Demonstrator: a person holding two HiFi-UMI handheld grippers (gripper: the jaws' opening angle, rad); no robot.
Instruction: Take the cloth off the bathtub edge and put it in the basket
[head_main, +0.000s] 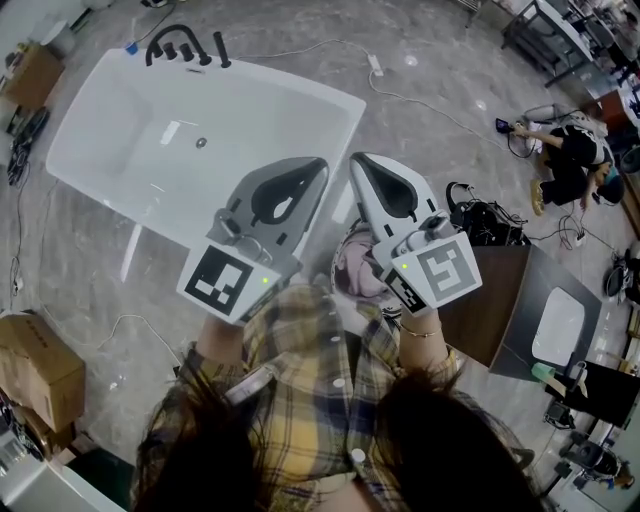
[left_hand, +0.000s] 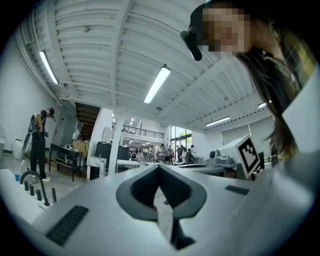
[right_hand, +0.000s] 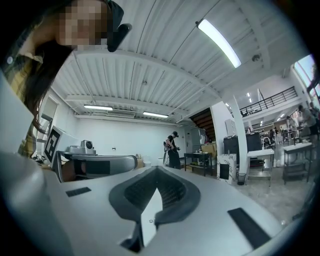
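Both tongs are pressed together with nothing between them. The left gripper and right gripper are held level, side by side, in front of the person's plaid shirt. In their own views, the left gripper and right gripper show their tips meeting. The pinkish cloth lies bunched in the basket on the floor under the right gripper (mostly hidden by it), just beside the white bathtub.
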